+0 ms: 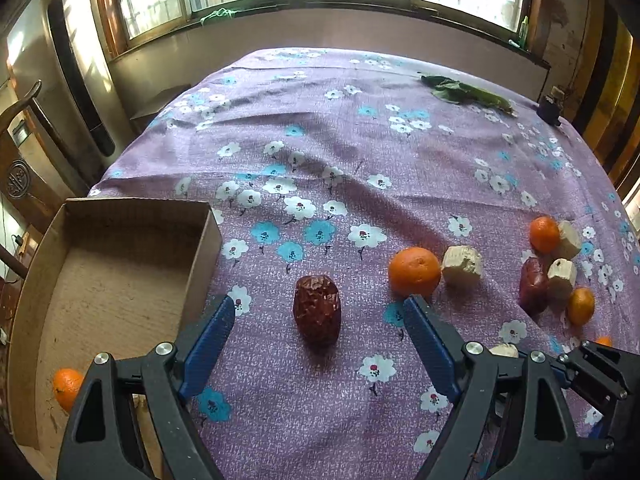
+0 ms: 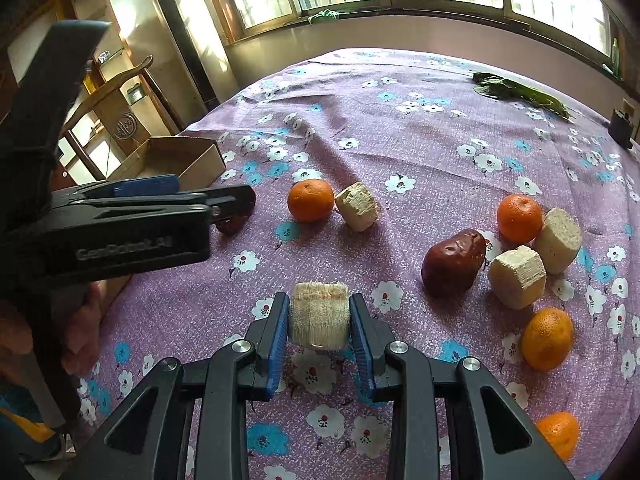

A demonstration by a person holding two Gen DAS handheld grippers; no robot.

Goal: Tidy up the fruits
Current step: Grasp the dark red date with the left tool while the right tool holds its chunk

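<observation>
right gripper [image 2: 319,322] clamps pale chunk [image 2: 319,320]; left gripper [image 1: 319,312] gapes

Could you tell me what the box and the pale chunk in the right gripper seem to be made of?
Box: plain brown cardboard, matte, with thin folded walls. Pale chunk: seemingly peeled sugarcane, going by its fibrous, streaky cream surface; the right gripper clamps it.
</observation>
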